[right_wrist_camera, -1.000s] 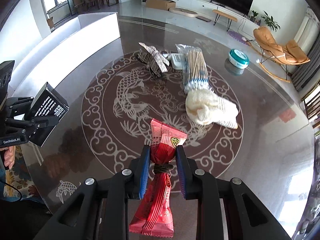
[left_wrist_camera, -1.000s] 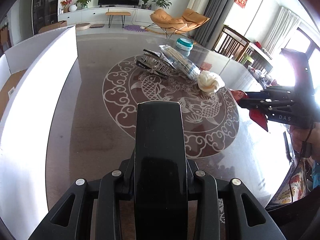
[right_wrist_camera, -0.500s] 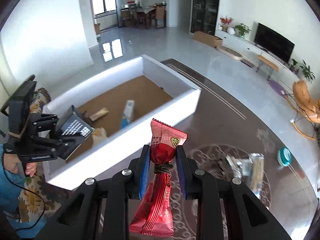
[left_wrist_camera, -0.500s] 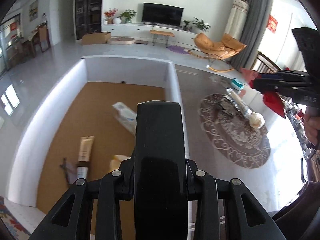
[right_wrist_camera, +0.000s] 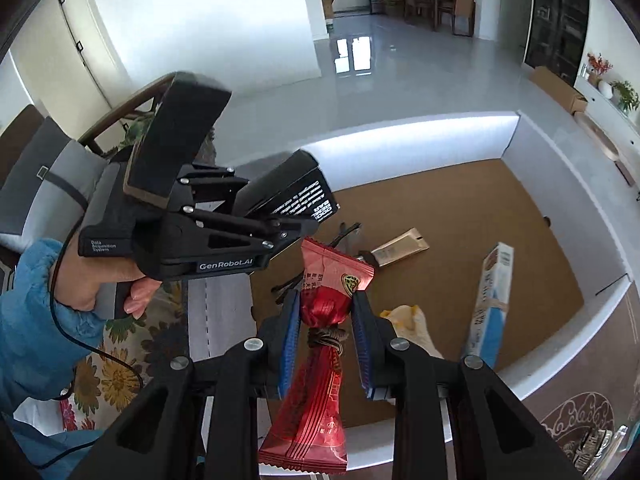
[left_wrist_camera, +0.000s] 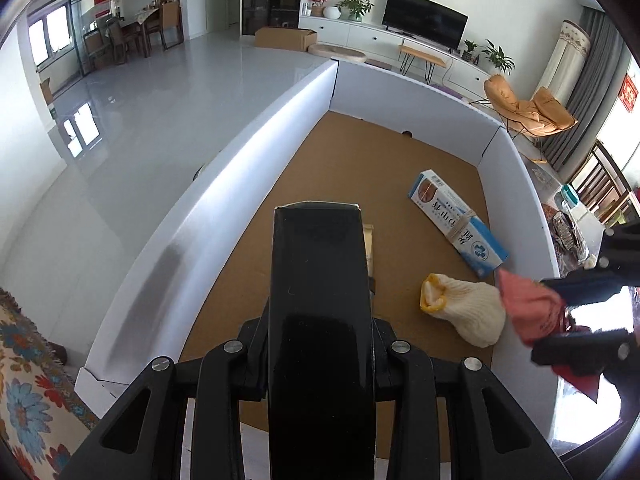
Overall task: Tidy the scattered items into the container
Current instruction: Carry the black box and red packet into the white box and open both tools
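My left gripper (left_wrist_camera: pixel 320 344) is shut on a black box (left_wrist_camera: pixel 320 300) and holds it above the white-walled container (left_wrist_camera: pixel 256 128) with a brown floor. The black box also shows in the right wrist view (right_wrist_camera: pixel 288 192). My right gripper (right_wrist_camera: pixel 326 320) is shut on a red snack packet (right_wrist_camera: pixel 324 340) and hovers over the container's near wall (right_wrist_camera: pixel 560 344). The packet also shows in the left wrist view (left_wrist_camera: pixel 528 308), at the container's right wall.
Inside the container lie a blue-white carton (left_wrist_camera: pixel 456 224), a cream knitted glove (left_wrist_camera: pixel 464 312), a tan sachet (right_wrist_camera: pixel 400 250) and dark clips (right_wrist_camera: pixel 348 230). Silver packets (left_wrist_camera: pixel 568 232) remain on the patterned table at right. A floral cloth (left_wrist_camera: pixel 36 380) lies at left.
Both grippers swung from the patterned table over to the container. The black box and the red packet stay gripped and now hang above the container's floor and wall.
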`<control>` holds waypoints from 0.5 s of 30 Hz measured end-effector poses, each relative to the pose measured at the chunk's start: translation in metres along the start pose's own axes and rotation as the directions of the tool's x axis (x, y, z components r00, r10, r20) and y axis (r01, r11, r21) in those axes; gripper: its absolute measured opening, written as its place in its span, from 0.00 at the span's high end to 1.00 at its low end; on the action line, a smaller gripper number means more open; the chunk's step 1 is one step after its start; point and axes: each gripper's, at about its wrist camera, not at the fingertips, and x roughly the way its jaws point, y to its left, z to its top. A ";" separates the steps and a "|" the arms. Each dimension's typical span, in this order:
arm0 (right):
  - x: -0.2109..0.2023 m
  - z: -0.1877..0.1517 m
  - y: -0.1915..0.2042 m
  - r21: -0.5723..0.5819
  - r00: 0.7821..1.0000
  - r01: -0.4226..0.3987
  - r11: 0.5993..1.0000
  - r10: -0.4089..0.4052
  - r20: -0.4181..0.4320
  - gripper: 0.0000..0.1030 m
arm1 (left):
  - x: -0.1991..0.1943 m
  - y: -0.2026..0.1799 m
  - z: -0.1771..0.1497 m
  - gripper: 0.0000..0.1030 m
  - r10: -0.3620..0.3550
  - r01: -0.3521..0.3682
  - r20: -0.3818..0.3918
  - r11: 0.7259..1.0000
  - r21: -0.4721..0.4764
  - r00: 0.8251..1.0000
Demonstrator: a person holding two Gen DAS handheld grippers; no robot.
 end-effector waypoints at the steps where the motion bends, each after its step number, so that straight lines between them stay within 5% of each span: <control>1: 0.009 -0.002 0.003 -0.005 1.000 -0.005 1.000 0.005 -0.014 0.75 | 0.002 0.000 -0.001 0.67 0.003 -0.003 -0.004 1.000 0.004 1.000; 5: 0.029 -0.013 0.005 -0.032 0.999 0.016 0.999 -0.017 -0.032 0.71 | 0.009 -0.003 -0.002 0.67 0.019 -0.019 -0.020 1.000 0.016 1.000; 7: 0.036 -0.017 0.005 -0.021 0.998 0.003 1.000 -0.005 -0.057 0.57 | 0.010 -0.005 -0.001 0.64 0.042 -0.042 -0.014 0.999 0.020 0.999; 9: 0.037 -0.018 0.000 0.000 0.998 -0.010 1.000 0.010 -0.058 0.49 | 0.007 -0.008 0.001 0.38 0.068 -0.068 0.005 0.998 0.017 0.998; 11: 0.031 -0.018 -0.003 0.011 0.999 -0.003 1.000 0.004 -0.037 0.49 | -0.001 -0.010 0.003 0.26 0.085 -0.086 0.045 0.996 0.017 0.995; 15: 0.008 -0.017 -0.010 0.050 0.999 0.027 0.998 -0.028 0.025 0.49 | -0.014 -0.022 0.006 0.25 0.096 -0.099 0.080 0.994 0.042 0.992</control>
